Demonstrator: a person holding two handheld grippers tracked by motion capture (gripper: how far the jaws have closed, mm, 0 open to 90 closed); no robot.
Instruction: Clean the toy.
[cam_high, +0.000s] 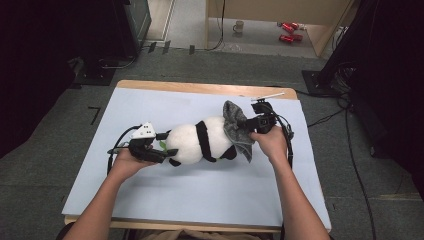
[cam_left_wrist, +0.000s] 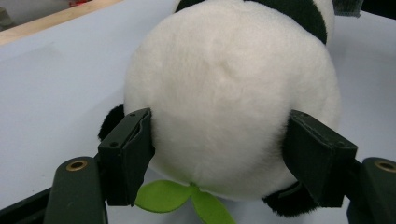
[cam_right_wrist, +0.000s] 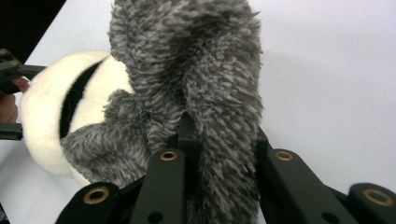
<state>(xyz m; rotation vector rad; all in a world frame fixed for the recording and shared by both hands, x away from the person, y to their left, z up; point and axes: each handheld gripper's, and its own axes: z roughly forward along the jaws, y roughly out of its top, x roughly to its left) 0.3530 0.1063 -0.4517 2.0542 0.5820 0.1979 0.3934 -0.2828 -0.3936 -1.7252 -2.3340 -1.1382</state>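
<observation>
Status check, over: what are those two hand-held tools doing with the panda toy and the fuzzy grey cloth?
Left tool clamps plush black-and-white panda. Right tool shut on shaggy grey cloth draped against it. Nothing in the way.

table: pale blue top (cam_high: 150, 200), wood edge showing at 12 o'clock
mug (cam_high: 239, 26): on floor past table, approx 12 o'clock
red cans (cam_high: 289, 31): floor, just right of mug, approx 1 o'clock
cables (cam_high: 350, 145): grey floor, 3 o'clock side

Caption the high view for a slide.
Left gripper clamps plush panda; right gripper holds grey cloth against it.
</observation>
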